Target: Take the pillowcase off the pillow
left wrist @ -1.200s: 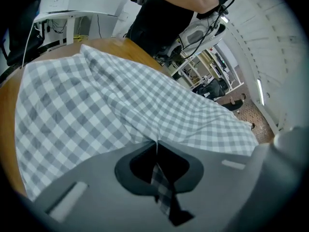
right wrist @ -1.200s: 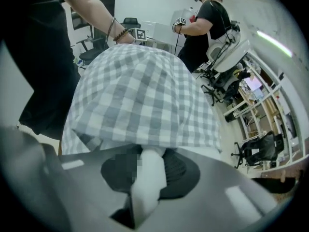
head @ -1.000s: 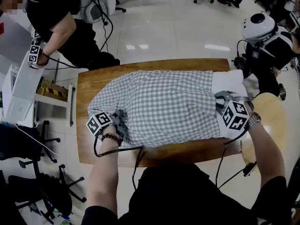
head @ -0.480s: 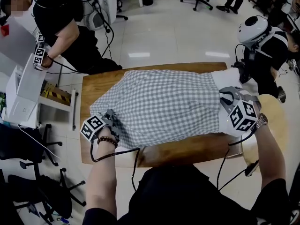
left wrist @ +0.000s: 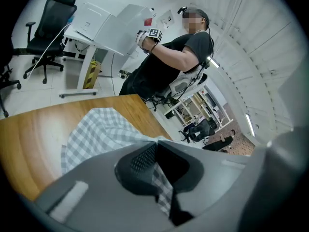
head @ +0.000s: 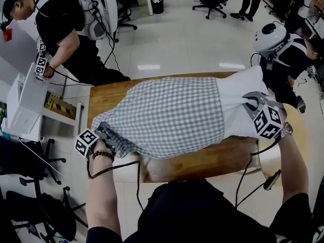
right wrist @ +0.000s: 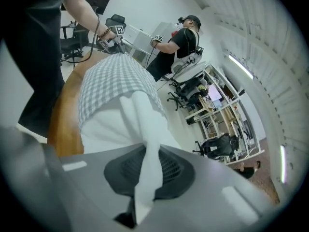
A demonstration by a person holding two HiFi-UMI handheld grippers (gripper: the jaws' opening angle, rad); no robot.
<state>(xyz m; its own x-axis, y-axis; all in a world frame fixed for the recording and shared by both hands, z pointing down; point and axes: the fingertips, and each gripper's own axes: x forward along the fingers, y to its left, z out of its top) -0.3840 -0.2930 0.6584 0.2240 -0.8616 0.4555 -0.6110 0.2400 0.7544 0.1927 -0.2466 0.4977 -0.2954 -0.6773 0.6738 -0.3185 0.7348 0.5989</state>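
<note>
A grey checked pillowcase (head: 167, 115) covers most of a white pillow (head: 238, 100), which hangs lifted over the wooden table (head: 202, 161). My left gripper (head: 104, 134) is shut on the pillowcase's closed left end. In the left gripper view a fold of the checked pillowcase (left wrist: 96, 134) runs down between the shut jaws of the left gripper (left wrist: 157, 153). My right gripper (head: 251, 104) is shut on the bare white end of the pillow. In the right gripper view a pinch of the white pillow (right wrist: 116, 124) passes through the right gripper (right wrist: 147, 151), with the pillowcase (right wrist: 111, 79) beyond it.
A person in black (head: 61, 24) stands at the far left by a white box (head: 25, 100) on a stand. A white-helmeted robot (head: 276, 34) is at the far right, a round pale seat (head: 299, 130) beside the table. Office chairs stand around.
Both grippers have risen, lifting the pillow off the table. The left gripper has drawn the pillowcase leftward, and more white pillow shows at the right end.
</note>
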